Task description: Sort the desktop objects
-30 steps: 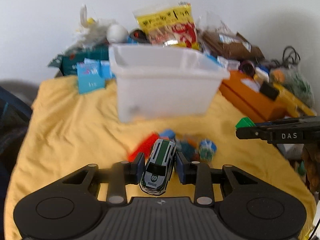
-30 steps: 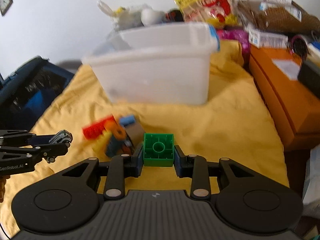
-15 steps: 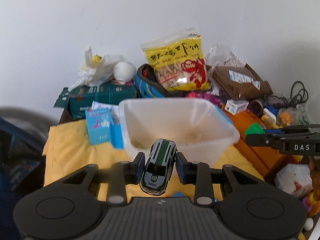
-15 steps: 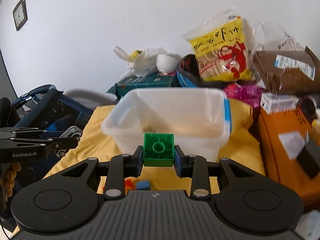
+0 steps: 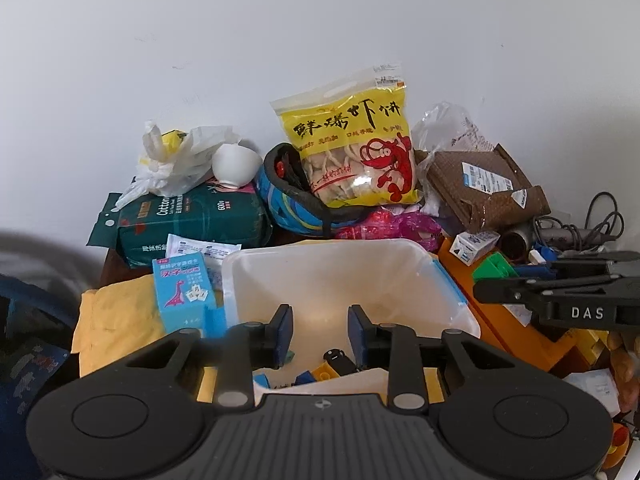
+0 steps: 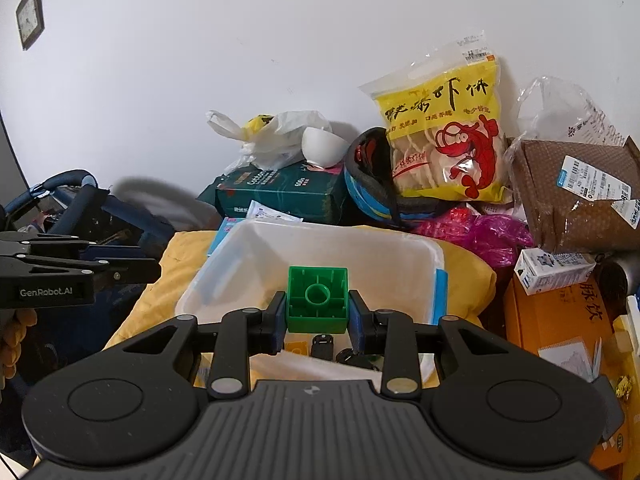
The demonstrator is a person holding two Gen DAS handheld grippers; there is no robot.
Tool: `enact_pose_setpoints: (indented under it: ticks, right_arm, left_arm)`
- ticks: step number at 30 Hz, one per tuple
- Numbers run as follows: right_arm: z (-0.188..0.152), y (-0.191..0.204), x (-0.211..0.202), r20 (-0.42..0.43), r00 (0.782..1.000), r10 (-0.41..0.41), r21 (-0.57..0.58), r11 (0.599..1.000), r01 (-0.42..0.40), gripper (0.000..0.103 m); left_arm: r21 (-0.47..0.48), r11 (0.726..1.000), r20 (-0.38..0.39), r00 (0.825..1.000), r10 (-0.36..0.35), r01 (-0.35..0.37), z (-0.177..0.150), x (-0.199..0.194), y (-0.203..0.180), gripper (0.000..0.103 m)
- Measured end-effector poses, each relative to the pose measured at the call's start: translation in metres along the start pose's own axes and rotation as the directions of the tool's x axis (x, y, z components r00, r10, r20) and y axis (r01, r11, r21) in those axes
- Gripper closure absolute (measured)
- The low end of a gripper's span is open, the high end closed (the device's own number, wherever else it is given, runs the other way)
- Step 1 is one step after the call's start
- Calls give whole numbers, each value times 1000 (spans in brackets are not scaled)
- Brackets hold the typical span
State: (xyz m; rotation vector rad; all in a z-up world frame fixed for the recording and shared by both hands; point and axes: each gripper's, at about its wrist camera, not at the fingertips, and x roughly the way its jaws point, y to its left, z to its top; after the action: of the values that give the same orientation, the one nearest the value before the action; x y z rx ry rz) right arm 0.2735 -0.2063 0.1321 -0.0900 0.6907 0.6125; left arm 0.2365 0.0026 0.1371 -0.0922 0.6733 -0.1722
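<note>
Both grippers are held out over the white plastic tub [image 5: 448, 280] on the yellow cloth [image 5: 116, 312], each tipped down toward its open mouth.

The left gripper [image 5: 319, 330] has nothing between its blue pads [image 5: 283, 330]; they stand apart with the tub's pale floor showing in the gap, and the jaws are closing on air. Just under its fingers a few small things lie at the near end of the tub: a black-ended piece that may be the toy car [image 5: 338, 360], though too little of it shows to be sure, and yellow and blue blocks [image 5: 316, 374] beside it.

The right gripper [image 6: 317, 314] is clamped on a green building block [image 6: 317, 300], both pads pressed flat to its sides and its hollow underside with the round socket turned toward the camera. The block hangs above the tub's near half.

From the left camera, the right gripper comes in as a black bar at the right edge with the green block poking out at its tip. That view also shows a light blue dinosaur card box [image 5: 184, 292] leaning against the tub's left wall.

The right camera shows the left gripper entering from the left edge, a gloved hand [image 6: 18, 336] below it, a dark stroller frame [image 6: 76, 204] behind it and a small framed clock [image 6: 30, 16] high on the wall. Both show the yellow prawn-cracker bag [image 5: 352, 152] propped at the wall.
</note>
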Motion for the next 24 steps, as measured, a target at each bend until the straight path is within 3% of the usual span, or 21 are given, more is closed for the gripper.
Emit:
enact_pose_setpoints:
  ticks: [5, 7, 8, 9, 11, 13, 16, 17, 24]
  right_arm:
    - [10, -1, 6, 4, 1000, -7, -12, 1000, 7, 69]
    - [8, 1, 1, 19, 1000, 3, -14, 1000, -3, 69]
    - [5, 2, -3, 25, 1000, 15, -11, 1000, -15, 69]
    - [-1, 4, -7, 32, 999, 30, -6, 1000, -30, 69]
    - [-15, 7, -14, 35, 998, 48, -7, 999, -47, 69]
    - [-33, 9, -16, 23, 998, 60, 1, 998, -60, 69]
    - [-60, 7, -11, -27, 997, 66, 42, 997, -65, 69]
    - [-67, 5, -8, -44, 997, 69, 62, 996, -66, 69]
    - [-98, 0, -3, -105, 992, 64, 109, 993, -53, 69]
  left_arm:
    - [6, 1000, 23, 1000, -5, 4, -8, -6, 2, 70]
    - [41, 999, 45, 999, -22, 21, -32, -13, 1, 53]
    - [49, 999, 41, 999, -25, 23, -44, -14, 2, 39]
    - [55, 998, 33, 999, -27, 25, -63, -13, 4, 37]
    - [79, 997, -34, 999, -12, 15, -102, 1, 7, 38]
    - [116, 993, -114, 993, 16, -3, -139, 23, 8, 45]
    - [188, 982, -160, 987, 33, -2, -169, 45, 5, 61]
    - [204, 979, -177, 984, 31, 6, -176, 52, 4, 68]
    - [255, 966, -218, 975, 28, 29, -186, 85, -5, 68]
